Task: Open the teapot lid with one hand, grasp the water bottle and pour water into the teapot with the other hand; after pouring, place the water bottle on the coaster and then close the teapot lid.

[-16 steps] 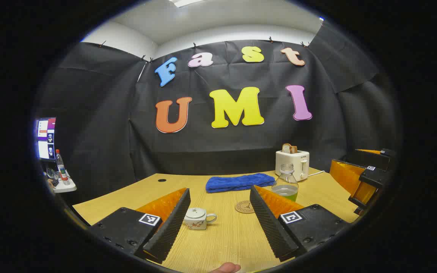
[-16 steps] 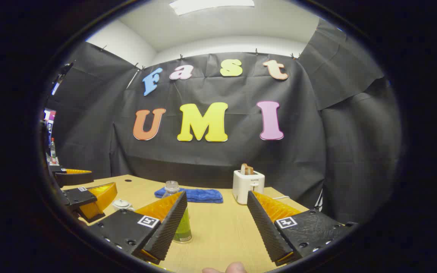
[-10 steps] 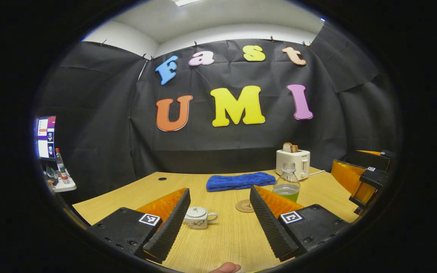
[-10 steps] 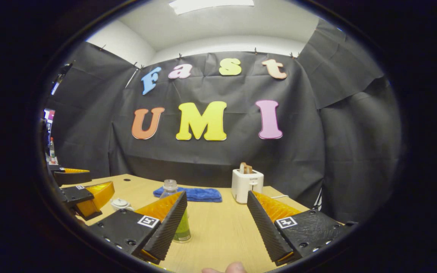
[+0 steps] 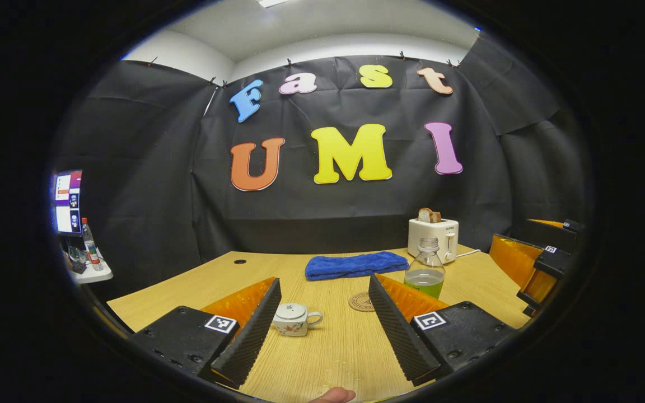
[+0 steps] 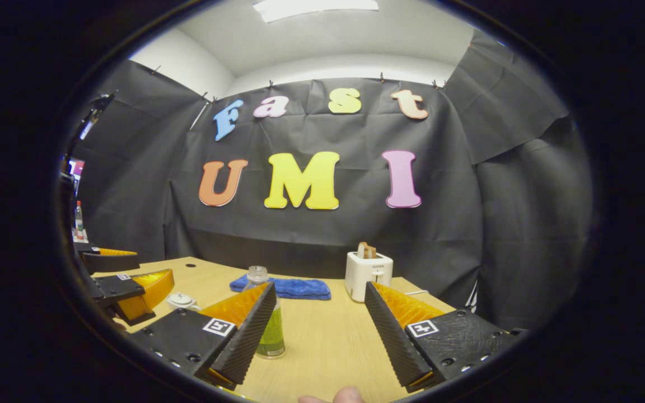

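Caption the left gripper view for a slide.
Open left gripper faces a lidded teapot, with coaster, water bottle and toaster beyond.

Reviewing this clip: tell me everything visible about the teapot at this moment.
The teapot is small, white and looks ceramic, with a reddish painted pattern low on its body. A loop handle sticks out on its right in the left gripper view. Its domed lid, topped by a small knob, is still on. It stands upright on the wooden table, near the left gripper, whose open fingers do not touch it. Nothing else touches it.
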`<state>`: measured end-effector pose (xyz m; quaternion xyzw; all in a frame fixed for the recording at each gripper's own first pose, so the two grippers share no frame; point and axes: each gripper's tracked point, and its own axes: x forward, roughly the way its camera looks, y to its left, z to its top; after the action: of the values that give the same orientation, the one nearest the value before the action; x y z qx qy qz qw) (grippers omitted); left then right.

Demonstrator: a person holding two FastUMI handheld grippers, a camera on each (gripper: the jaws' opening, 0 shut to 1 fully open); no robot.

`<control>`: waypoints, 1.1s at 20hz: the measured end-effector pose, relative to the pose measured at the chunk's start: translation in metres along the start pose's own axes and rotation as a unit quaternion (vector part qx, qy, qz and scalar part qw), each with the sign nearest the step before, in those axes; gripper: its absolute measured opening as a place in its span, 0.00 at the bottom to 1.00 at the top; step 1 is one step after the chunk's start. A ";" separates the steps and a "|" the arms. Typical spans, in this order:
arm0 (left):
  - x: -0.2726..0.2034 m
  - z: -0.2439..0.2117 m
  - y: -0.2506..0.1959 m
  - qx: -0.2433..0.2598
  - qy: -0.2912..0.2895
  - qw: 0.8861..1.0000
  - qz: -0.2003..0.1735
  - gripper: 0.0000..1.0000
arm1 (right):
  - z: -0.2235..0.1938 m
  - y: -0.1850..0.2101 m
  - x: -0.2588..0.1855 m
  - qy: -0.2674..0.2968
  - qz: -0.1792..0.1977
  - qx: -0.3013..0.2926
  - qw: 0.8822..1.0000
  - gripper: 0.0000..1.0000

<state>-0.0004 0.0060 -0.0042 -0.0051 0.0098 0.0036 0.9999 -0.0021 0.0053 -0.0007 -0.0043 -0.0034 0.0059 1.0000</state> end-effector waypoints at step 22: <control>0.017 -0.032 0.028 -0.005 0.020 0.999 0.032 0.99 | -0.026 -0.015 0.008 0.029 0.014 0.010 0.999 0.95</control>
<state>0.0160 0.0337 -0.0367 -0.0102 0.0303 0.0354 0.9989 0.0058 -0.0097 -0.0267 0.0059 0.0254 0.0198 0.9995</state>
